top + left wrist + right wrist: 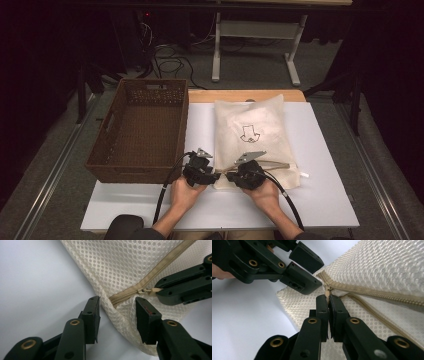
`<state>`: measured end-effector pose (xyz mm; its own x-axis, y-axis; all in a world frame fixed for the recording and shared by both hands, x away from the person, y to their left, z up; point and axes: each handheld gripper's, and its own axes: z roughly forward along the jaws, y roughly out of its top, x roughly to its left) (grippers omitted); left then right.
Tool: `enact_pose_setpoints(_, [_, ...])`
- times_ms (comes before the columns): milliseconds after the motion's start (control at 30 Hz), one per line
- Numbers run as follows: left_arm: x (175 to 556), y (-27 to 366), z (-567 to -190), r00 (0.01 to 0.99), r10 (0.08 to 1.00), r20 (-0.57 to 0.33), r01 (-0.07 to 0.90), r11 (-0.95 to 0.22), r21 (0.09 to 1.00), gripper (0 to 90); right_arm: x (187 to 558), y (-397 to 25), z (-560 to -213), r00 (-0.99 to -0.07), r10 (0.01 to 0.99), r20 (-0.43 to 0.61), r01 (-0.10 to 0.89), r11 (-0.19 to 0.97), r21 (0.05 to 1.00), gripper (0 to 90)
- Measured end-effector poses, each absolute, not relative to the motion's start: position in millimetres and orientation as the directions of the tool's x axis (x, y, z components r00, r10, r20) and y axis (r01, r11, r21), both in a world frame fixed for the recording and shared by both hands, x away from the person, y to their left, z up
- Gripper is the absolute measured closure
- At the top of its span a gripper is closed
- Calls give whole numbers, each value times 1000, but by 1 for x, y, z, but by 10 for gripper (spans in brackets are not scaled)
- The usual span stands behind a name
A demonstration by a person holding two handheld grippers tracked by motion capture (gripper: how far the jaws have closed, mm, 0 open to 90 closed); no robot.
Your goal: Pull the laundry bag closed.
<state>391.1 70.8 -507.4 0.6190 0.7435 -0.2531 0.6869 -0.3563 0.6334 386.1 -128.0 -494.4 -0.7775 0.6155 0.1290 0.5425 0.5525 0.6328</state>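
Clearly the mesh bag [255,135] lay limp and light on the surface [325,190] beside the basket [142,130]. Right claw [328,298] pinched the zipper pull [327,293]; left claw [117,305], spread, straddled the bag's corner, the best anchor.

A white table [125,205] holds a brown woven basket [140,130] on its left side and a cream mesh bag [252,135] to the right of it, with a small dark drawing on its top. At the bag's near edge the left gripper [216,176] and the right gripper [229,176] meet, each held in a hand, black cables trailing back. Beyond the table stand a white frame [257,37] and loose cables [170,62] on the floor.
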Motion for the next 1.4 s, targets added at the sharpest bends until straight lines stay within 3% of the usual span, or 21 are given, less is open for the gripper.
enact_pose_setpoints(100, [392,66,-507,639,738,-216,666,-391,635,633,388,-127,-496,-767,626,137,556,544,628,875])
enact_pose_setpoints(167, [391,62,-507,648,738,-189,653,-410,637,736,389,-125,-496,-762,637,122,556,545,627,870])
enact_pose_setpoints(300, [393,62,-506,652,734,-189,651,-416,635,793,391,-123,-496,-759,641,116,556,544,628,853])
enact_pose_setpoints(900, [390,60,-504,670,728,-144,625,-449,639,810,399,-112,-491,-749,657,91,553,544,631,833])
enact_pose_setpoints(1400, [391,61,-505,680,718,-146,621,-458,636,818,397,-117,-491,-770,635,64,532,584,613,873])
